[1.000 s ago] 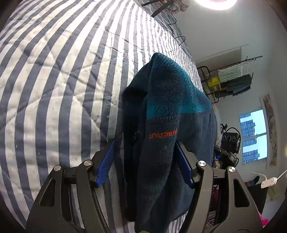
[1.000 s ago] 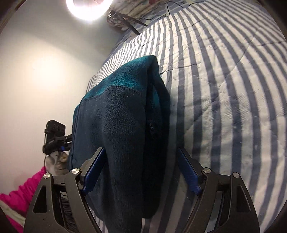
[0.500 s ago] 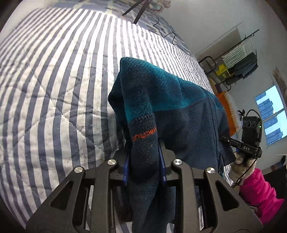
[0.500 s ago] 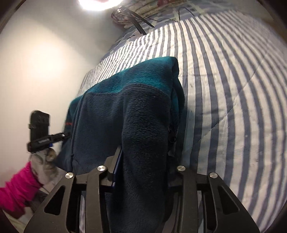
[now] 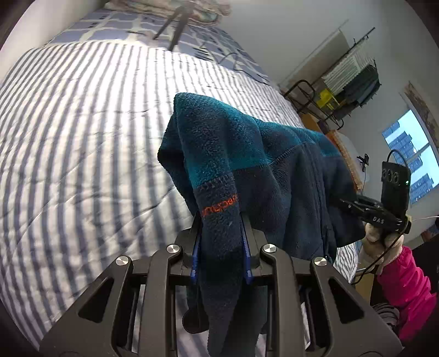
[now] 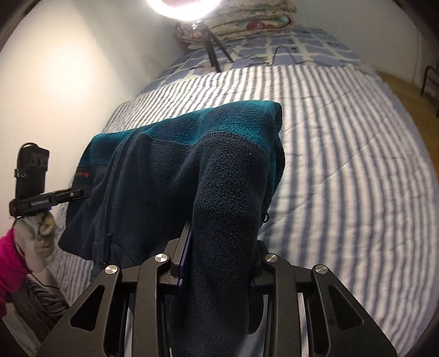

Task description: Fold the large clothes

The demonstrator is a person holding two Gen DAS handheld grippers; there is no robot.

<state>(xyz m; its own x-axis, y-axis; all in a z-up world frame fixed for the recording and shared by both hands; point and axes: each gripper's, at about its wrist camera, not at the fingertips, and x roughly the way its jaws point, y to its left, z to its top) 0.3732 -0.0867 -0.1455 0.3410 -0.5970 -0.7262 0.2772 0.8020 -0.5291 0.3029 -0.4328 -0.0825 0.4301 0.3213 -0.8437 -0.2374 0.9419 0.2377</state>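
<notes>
Now both hand-held grippers, left (image 5: 219, 247) & right (image 6: 222, 247), clamped on fleece jacket (image 5: 247, 170), vs wide apart 1 s ago.

Left wrist view: sits just behind the black two-finger left gripper (image 5: 219, 241), looks forward along its fingers, down across the blue-and-white striped quilt (image 5: 82, 137) toward the window wall (image 5: 408, 164). Very near the navy-and-teal fleece jacket (image 5: 260, 170), which fills mid-frame.

Right wrist view: same mount behind the black two-finger right gripper (image 6: 222, 247), faces the bed head and ring light (image 6: 183, 5); white wall on its left.

Shared: jacket (image 6: 192, 170), quilt (image 6: 343, 164), and each view catches the opposite gripper at its edge.
</notes>
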